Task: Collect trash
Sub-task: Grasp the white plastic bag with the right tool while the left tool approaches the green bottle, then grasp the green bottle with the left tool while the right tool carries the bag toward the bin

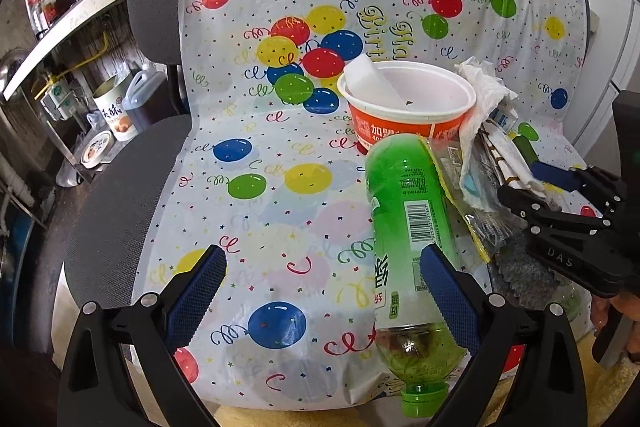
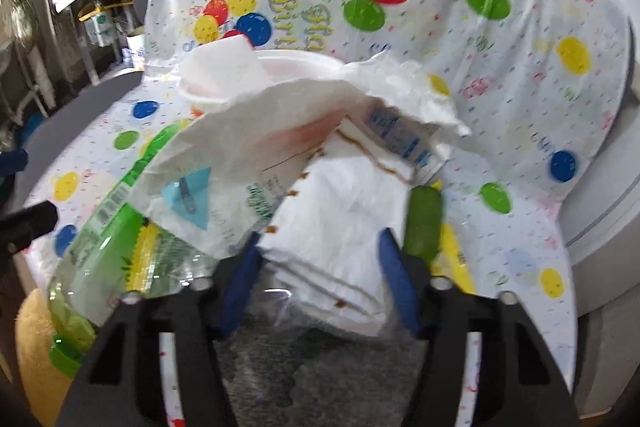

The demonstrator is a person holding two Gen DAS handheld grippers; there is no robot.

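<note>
A: Trash location? The trash lies in a pile on the balloon-print sheet (image 1: 280, 131) that covers a chair (image 1: 156, 7). The pile consists of a bottle (image 1: 408, 211), a cup (image 1: 404, 103), a tissue (image 1: 484, 95), a folded napkin (image 2: 340, 227) and a clear wrapper (image 1: 472, 187).

B: Position of each item?

A: The bottle lies on its side, green cap (image 1: 424, 397) toward the sheet's near edge. The cup stands upright behind it, orange outside, white inside, with a white card (image 1: 372, 79) leaning in it. The tissue is draped against the cup's right rim. The napkin, brown-stained along its edges, rests to the right of the bottle.

B: State of the left hand-held gripper (image 1: 320, 287)?

A: Jaws wide apart, holding nothing. The right finger (image 1: 448, 291) overlaps the bottle; contact cannot be confirmed.

B: State of the right hand-held gripper (image 2: 320, 279)?

A: Jaws apart, one on either side of the napkin. The left pad (image 2: 240, 283) is at the napkin's edge; the right pad (image 2: 396, 279) stands just beside it. A green stick-shaped object (image 2: 424, 219) lies just beyond the right pad.
</note>
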